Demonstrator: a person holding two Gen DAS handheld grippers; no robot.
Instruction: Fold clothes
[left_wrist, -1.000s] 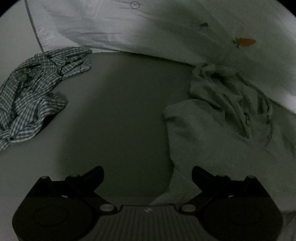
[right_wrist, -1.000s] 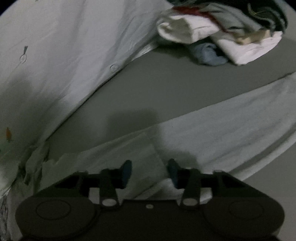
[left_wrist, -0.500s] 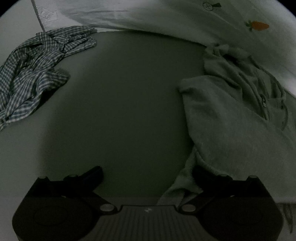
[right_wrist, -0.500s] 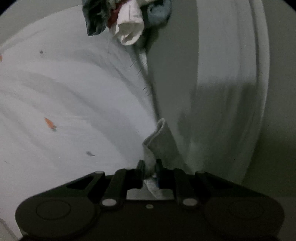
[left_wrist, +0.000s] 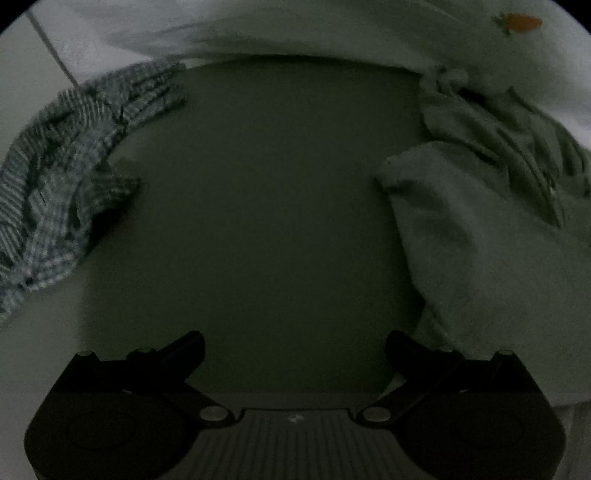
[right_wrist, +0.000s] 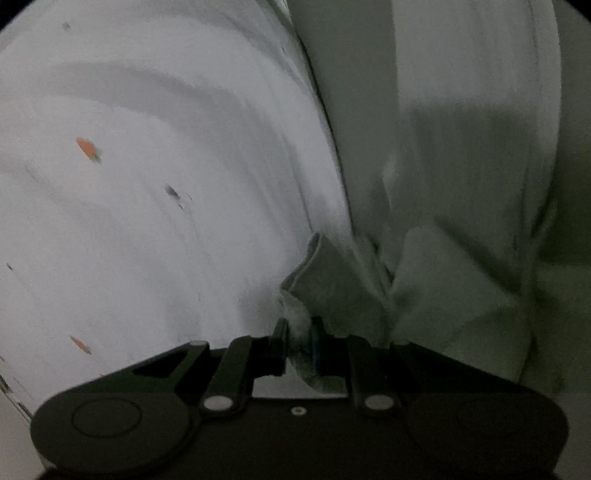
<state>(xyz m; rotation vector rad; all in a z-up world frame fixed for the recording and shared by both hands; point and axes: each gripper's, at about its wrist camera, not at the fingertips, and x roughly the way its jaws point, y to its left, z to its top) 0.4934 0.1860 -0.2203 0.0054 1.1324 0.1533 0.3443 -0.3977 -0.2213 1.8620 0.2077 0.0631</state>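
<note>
R gripper (right_wrist: 298, 332) clamped on grey hoodie (right_wrist: 461, 229) sleeve, sleeve running away lengthwise, L gripper (left_wrist: 294, 345) jaws apart

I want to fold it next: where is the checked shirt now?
In the left wrist view the checked shirt lies crumpled at the left side, across the bare surface from the grey hoodie and just under the white sheet.

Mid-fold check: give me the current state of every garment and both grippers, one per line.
Left gripper: open, empty, over bare surface.
Right gripper: shut on grey hoodie edge.
Grey hoodie: spread out, unfolded.
Checked shirt: crumpled heap, untouched.
White carrot-print sheet: rumpled, behind the hoodie.
</note>
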